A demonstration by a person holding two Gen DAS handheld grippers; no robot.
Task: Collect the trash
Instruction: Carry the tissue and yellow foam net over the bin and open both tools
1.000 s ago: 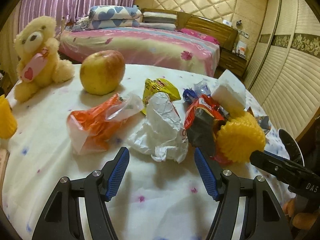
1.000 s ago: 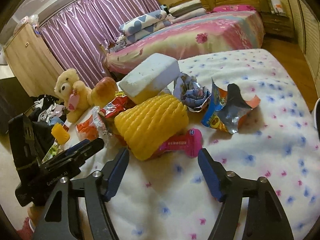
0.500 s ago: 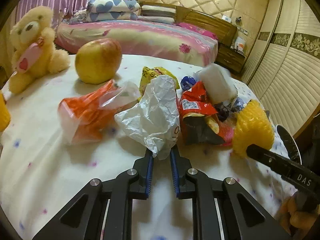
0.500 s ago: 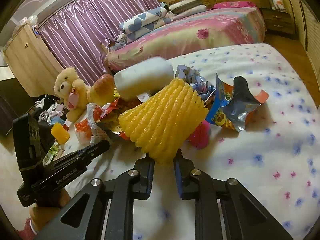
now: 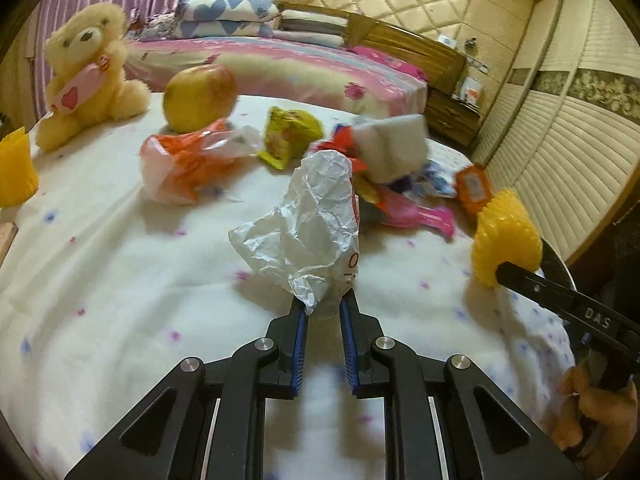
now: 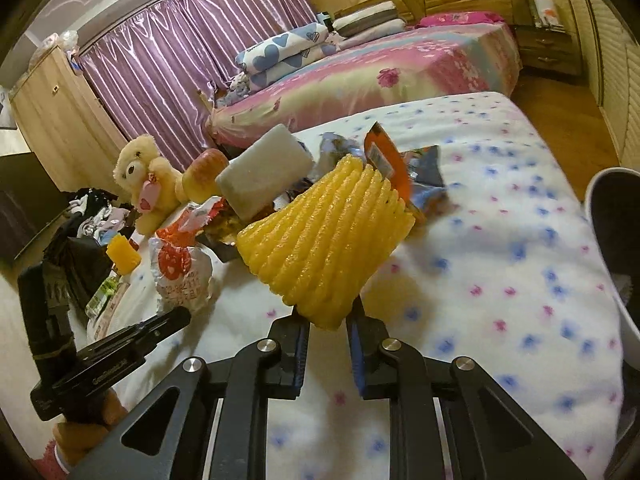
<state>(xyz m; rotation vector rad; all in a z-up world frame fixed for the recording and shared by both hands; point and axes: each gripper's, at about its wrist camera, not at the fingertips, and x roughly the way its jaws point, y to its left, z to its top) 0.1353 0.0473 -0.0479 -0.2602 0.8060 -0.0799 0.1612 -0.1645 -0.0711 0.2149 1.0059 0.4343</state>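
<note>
Crumpled white wrapper [image 5: 308, 224] sticks up and forward from the clamped left gripper [image 5: 323, 312]; yellow foam net [image 6: 328, 236] likewise from the clamped right gripper [image 6: 328, 322].

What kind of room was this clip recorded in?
Most likely a home bedroom: a made bed with folded quilts and pillows, a padded wall behind its wooden headboard, and purple curtains. The trash lies on a cloth-covered table.

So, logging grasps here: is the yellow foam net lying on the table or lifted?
Lifted. The right tongs are shut on the yellow foam net's lower end, and it juts up clear of the tablecloth.
</note>
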